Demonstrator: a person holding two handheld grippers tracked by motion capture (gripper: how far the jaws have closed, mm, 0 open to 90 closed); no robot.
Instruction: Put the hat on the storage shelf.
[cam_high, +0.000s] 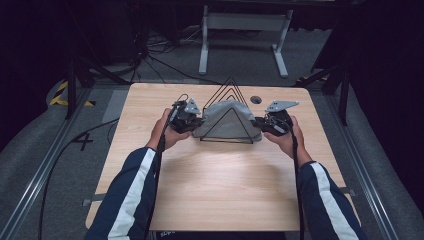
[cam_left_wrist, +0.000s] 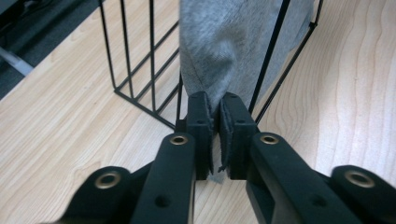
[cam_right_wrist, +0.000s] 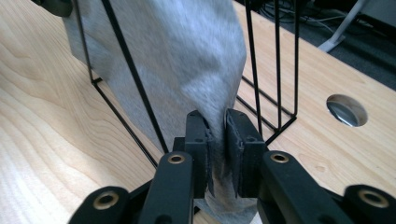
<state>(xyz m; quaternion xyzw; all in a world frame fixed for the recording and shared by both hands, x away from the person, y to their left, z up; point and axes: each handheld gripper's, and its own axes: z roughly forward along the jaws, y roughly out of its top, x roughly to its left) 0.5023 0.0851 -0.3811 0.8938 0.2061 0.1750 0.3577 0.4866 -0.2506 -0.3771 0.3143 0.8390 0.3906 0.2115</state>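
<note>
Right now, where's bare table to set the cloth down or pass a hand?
Free: the wide near half of the table, between the two forearms, and the side strips outside each hand. Crowded: the far middle, where the wire rack holds the grey cloth with the left gripper and right gripper pinching its ends.

The high view is dim at its edges, with near-black surroundings, while soft overhead light falls evenly on the pale wooden table (cam_high: 220, 185), leaving faint shadows and no harsh glare. In both gripper views the light is brighter and flatter. The grey fabric cloth (cam_right_wrist: 187, 56) looks blurred there, while the thin black wire rack (cam_left_wrist: 135, 70) and wood grain stay fairly crisp.
</note>
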